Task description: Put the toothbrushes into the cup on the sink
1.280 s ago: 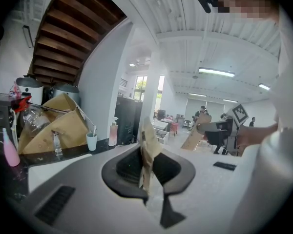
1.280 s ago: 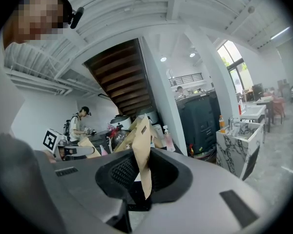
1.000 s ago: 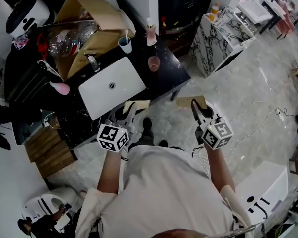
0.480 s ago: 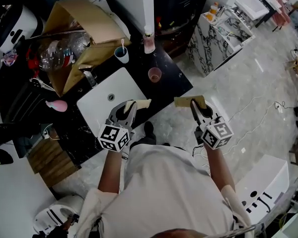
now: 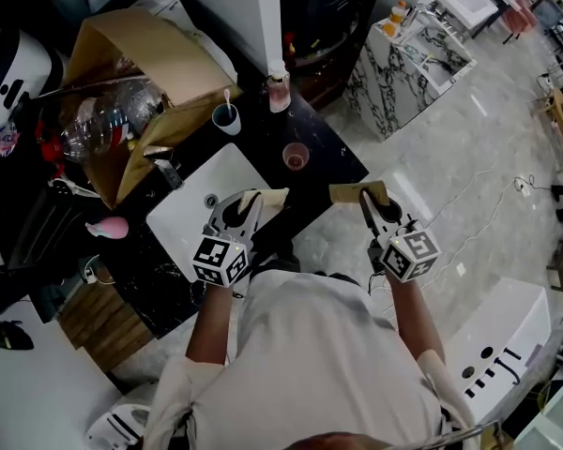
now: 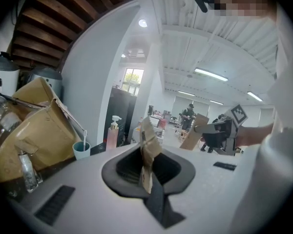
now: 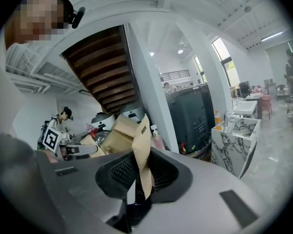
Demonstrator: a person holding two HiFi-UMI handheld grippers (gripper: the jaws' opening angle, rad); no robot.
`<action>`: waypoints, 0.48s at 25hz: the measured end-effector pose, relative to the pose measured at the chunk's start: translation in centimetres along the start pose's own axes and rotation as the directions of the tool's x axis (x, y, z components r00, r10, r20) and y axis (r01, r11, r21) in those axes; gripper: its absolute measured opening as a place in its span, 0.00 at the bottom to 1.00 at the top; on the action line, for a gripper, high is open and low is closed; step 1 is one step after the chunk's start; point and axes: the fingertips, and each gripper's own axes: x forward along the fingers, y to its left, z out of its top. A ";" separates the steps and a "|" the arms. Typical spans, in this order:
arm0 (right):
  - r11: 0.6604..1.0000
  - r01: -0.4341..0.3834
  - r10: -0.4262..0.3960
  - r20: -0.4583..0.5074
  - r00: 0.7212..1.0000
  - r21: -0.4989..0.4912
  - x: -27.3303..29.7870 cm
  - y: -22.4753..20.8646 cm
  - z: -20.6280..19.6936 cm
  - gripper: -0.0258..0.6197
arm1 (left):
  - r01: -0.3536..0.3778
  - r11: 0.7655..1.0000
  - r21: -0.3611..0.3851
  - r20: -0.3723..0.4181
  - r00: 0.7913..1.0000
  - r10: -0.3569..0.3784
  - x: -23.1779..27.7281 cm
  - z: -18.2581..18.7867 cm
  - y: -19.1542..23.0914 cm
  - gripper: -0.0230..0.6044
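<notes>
My left gripper [image 5: 248,202] is shut on a tan paper packet [image 5: 269,196] over the front right corner of the white sink [image 5: 192,204]. In the left gripper view the packet [image 6: 147,147] stands upright between the jaws. My right gripper [image 5: 367,198] is shut on a second tan packet [image 5: 355,192], just off the black counter's [image 5: 330,148] right corner; that packet [image 7: 142,152] also shows in the right gripper view. A blue cup [image 5: 227,117] with a white toothbrush in it stands behind the sink. A pink cup [image 5: 296,156] stands to the sink's right.
A pink pump bottle [image 5: 279,90] stands at the counter's back. A brown paper bag [image 5: 145,59] and clear plastic bottles [image 5: 98,111] crowd the left, by the tap [image 5: 166,169]. A marble cabinet [image 5: 403,54] stands to the right. Cables [image 5: 488,214] lie on the tiled floor.
Both grippers have moved forward toward the counter with their packets. The left one now reaches over the sink's front corner; the right one has come up to the counter's right corner.
</notes>
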 end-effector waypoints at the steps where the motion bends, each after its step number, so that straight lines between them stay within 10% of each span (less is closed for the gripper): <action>1: 1.000 0.006 -0.006 -0.001 1.000 0.001 0.4 0.0 0.0 0.15 | 0.010 1.000 -0.001 -0.004 1.000 -0.010 0.2 0.0 0.3 0.09; 12: 0.999 0.047 -0.047 -0.032 0.998 0.001 3.2 1.8 -0.2 0.15 | 0.069 0.997 -0.019 -0.019 0.997 -0.069 1.3 -0.3 3.5 0.09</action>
